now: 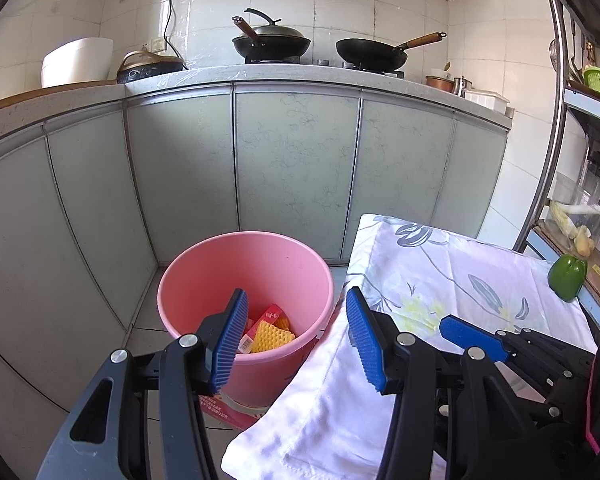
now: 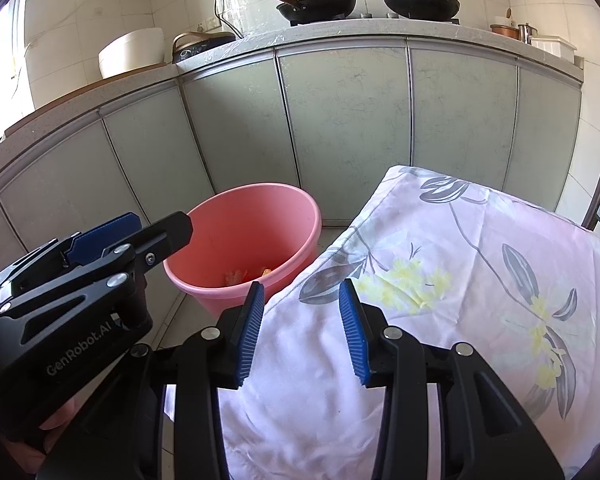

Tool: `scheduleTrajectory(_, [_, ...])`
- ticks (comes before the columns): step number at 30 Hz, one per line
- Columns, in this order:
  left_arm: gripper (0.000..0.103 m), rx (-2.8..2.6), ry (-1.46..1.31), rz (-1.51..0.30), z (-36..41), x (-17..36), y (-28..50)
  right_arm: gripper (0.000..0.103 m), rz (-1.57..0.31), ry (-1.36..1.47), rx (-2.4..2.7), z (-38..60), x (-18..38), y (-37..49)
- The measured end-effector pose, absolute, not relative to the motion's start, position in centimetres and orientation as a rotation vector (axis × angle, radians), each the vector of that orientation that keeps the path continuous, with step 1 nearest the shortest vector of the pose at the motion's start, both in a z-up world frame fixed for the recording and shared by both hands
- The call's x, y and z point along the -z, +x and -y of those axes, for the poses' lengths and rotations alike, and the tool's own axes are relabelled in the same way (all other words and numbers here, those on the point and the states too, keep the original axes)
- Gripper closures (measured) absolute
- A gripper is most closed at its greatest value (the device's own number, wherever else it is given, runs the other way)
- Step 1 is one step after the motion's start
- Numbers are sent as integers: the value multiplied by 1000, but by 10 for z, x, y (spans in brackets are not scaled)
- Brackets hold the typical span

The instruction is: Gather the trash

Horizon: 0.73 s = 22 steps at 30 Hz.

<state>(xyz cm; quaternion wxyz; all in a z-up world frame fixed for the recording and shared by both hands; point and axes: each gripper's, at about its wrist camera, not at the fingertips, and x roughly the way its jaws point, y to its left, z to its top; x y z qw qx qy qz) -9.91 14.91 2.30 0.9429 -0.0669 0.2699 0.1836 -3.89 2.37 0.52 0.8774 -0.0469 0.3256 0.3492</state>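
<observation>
Kitchen floor below grey cabinet doors: round pink plastic bucket [image 1: 246, 296] already holds red-and-yellow wrappers [image 1: 269, 330], both claws, left claw [image 1: 296, 338] and right claw [image 2: 302, 334], released and empty; stray swing could tip bucket.

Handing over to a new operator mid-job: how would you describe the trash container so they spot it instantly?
Find the long run of pale grey-green cabinet doors under the stove counter. On the floor before them, left of the flowered white cloth, stands a round pink plastic bucket. It is the only pink thing there, with yellow and red wrappers inside.
</observation>
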Motion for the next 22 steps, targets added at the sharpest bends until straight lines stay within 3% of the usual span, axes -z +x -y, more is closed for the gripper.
scheduleTrajectory(22, [48,-272,-44,-569,-121,-23,-76,63,-690,-71,-647,11,-3,-29])
